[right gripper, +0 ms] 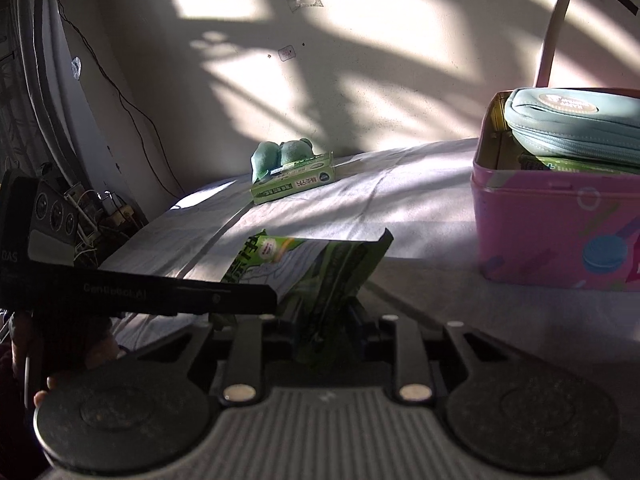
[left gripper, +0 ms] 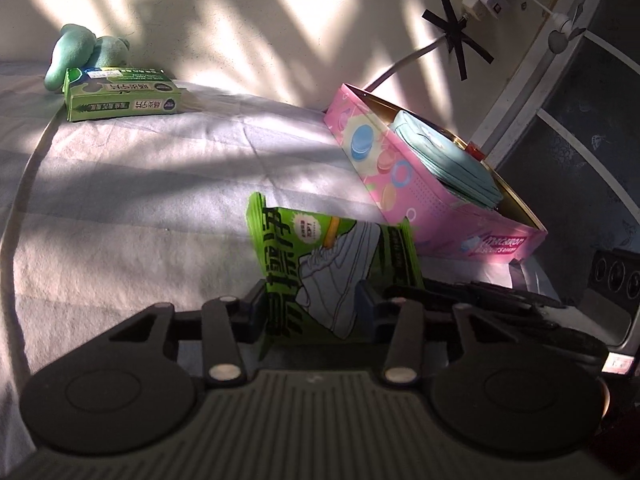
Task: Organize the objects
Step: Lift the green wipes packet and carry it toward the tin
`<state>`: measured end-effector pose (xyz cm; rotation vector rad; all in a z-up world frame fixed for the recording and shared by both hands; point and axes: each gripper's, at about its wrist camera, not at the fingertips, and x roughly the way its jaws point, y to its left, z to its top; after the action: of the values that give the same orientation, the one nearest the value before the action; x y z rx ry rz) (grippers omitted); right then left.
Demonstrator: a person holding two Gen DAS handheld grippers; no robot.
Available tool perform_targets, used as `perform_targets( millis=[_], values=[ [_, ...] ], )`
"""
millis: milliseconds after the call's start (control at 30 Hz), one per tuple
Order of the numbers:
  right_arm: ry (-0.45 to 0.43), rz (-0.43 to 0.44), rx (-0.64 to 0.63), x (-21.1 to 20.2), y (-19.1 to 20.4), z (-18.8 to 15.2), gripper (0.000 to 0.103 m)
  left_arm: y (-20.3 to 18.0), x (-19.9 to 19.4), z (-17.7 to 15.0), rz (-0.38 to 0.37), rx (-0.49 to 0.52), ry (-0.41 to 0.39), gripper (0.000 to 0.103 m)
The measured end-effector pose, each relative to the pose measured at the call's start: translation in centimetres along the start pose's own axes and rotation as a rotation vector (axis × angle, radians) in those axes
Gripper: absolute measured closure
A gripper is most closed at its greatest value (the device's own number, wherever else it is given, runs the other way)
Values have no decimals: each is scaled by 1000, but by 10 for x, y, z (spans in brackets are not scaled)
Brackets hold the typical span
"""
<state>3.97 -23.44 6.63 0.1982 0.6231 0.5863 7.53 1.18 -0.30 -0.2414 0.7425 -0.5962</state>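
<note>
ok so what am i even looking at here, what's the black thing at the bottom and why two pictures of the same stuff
The black thing is a hand-held gripper with two fingers; a person carries one in each hand. Each has a camera looking along its fingers, so one picture comes from the left gripper and the other from the right gripper. Both are closed on the same green packet with a shoe drawn on it. They are over a bed with a pale sheet. On it stand a pink box holding a teal zip pouch, a green carton and, behind that, a green plush toy.
</note>
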Motion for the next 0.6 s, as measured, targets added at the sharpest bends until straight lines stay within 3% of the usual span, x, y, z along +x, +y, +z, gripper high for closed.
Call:
perform_targets(
  millis=[133,300,400,533,600],
  values=[
    [-164,-9,21,-40,-18,21,81,-38,-7,29,-70,91,-71,57],
    [-335,-175,-36,-80,-44,46,81,-102,37,58,-118,214,-89,56],
    [-373,-273,-38,-91,-66,51,81,-126,72,65,-133,246,-65,56],
    [-363,-344,9,-93,-100,52,81,-144,111,63,-134,258,-17,55],
    [-354,-380,19,-90,-109,51,77,-149,125,60,-101,271,10,55]
  ],
)
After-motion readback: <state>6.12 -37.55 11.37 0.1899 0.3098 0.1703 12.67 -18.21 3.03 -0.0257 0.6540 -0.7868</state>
